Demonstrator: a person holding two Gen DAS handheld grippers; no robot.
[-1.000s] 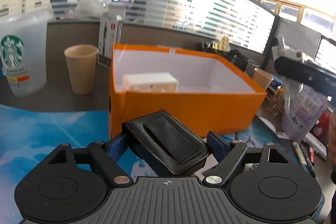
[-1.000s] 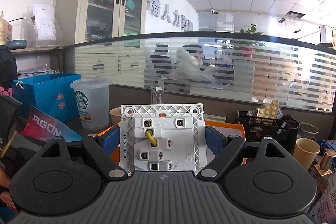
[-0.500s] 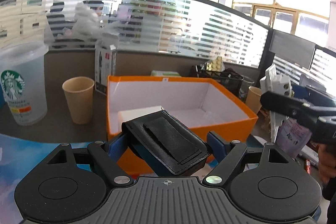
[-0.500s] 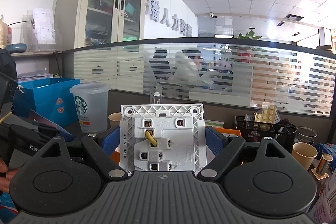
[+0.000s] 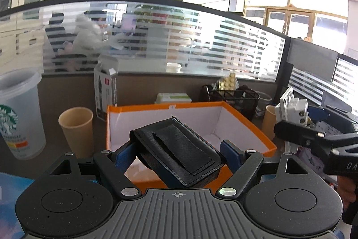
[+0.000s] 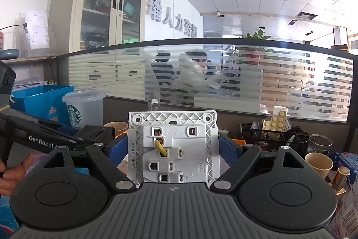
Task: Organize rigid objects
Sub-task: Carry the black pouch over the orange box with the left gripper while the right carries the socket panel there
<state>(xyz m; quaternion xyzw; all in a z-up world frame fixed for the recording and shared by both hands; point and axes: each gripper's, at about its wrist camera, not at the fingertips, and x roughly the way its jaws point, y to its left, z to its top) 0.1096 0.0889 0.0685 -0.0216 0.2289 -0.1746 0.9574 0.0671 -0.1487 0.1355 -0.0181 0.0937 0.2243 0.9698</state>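
Two grippers, each clenched on a thing. In the left wrist view the orange box (image 5: 250, 124) fills the middle; a second ago it sat higher in that frame, with a white block showing inside, and now it lies lower, partly behind the pouch, its white floor mostly hidden. More ceiling shows at the top than before. The plastic cup (image 5: 15, 118) has slid to the left edge, and the paper cup (image 5: 76, 129) sits lower left of the box. The left gripper (image 5: 179, 153) grasps a black pouch (image 5: 176, 149) between its blue pads, tilted, in front of the box's near wall, as before. The right gripper (image 5: 313, 133), at the right edge, is now lower and larger.

In the right wrist view the right gripper (image 6: 172, 147) clamps a white socket (image 6: 172, 145), back side facing the camera, centre frame, unchanged. The left gripper (image 6: 44, 140) enters from the left, higher than a second ago.
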